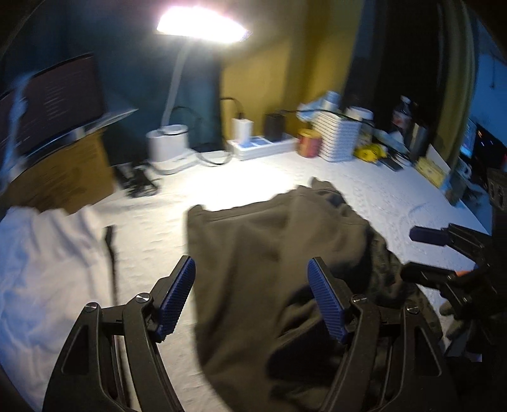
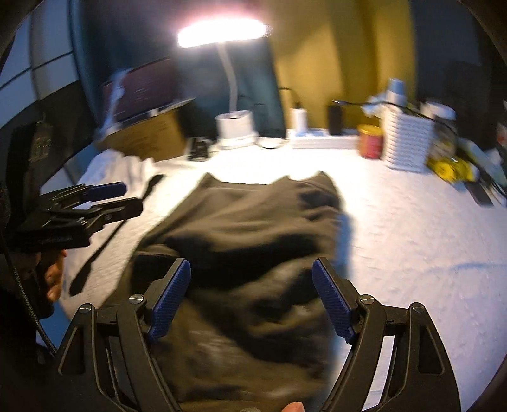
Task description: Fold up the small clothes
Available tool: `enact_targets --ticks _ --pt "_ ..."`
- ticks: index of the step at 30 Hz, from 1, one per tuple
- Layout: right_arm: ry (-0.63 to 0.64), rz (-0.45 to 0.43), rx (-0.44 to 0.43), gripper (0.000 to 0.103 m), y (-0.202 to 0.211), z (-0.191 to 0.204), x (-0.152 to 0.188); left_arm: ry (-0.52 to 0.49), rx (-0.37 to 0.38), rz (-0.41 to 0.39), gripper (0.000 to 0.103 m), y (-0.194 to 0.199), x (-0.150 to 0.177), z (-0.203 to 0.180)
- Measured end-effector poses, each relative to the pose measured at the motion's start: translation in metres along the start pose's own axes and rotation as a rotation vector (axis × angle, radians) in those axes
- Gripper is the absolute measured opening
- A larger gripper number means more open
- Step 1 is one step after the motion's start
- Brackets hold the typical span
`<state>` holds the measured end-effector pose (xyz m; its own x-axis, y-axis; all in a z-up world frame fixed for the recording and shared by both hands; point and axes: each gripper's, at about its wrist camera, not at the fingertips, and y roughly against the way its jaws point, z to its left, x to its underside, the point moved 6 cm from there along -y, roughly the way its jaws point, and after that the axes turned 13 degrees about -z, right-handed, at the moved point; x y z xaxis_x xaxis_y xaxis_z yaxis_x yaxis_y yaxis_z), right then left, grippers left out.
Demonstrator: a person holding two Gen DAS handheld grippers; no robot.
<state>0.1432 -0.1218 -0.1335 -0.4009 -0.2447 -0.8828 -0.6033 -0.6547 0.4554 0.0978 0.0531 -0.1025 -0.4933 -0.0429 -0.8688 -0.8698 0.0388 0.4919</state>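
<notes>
A dark grey garment (image 1: 272, 253) lies rumpled and partly folded on the white table (image 1: 253, 183). In the left wrist view my left gripper (image 1: 252, 298) hovers over its near part, blue pads wide apart and pressing on nothing. My right gripper (image 1: 424, 253) shows at the right edge, beside the garment. The right wrist view has the same garment (image 2: 253, 234) under my right gripper (image 2: 252, 298), which is open with nothing pinched. In that view my left gripper (image 2: 107, 196) sits at the left, a hand (image 2: 54, 282) behind it. Both views are motion-blurred.
A white cloth (image 1: 41, 269) and a thin black strip (image 1: 111, 250) lie left of the garment. At the back stand a cardboard box (image 1: 63, 177), a lit desk lamp (image 1: 202, 25), a power strip (image 1: 263, 145), a red can (image 1: 309, 142) and a white ribbed container (image 1: 339, 136).
</notes>
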Motion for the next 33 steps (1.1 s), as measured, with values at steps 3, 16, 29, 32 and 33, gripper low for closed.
enact_targets --ticks 3,16,29,32,33 --pt "-0.035 0.006 0.039 0.082 0.001 -0.029 0.004 -0.044 0.039 0.027 0.073 -0.016 -0.003 -0.024" --pt "-0.123 0.047 0.14 0.082 -0.006 -0.097 0.021 -0.376 0.104 0.186 0.073 -0.072 0.01 -0.094" --pt "-0.109 0.095 0.156 0.082 -0.036 -0.105 0.019 -0.196 -0.009 0.083 0.007 -0.078 -0.002 -0.013" --pt "-0.094 0.103 0.161 0.082 -0.049 -0.103 0.011 -0.104 -0.023 0.078 0.007 -0.084 0.001 0.014" --pt "-0.088 0.104 0.164 0.082 -0.053 -0.103 0.009 -0.083 -0.026 0.075 0.007 -0.085 0.002 0.02"
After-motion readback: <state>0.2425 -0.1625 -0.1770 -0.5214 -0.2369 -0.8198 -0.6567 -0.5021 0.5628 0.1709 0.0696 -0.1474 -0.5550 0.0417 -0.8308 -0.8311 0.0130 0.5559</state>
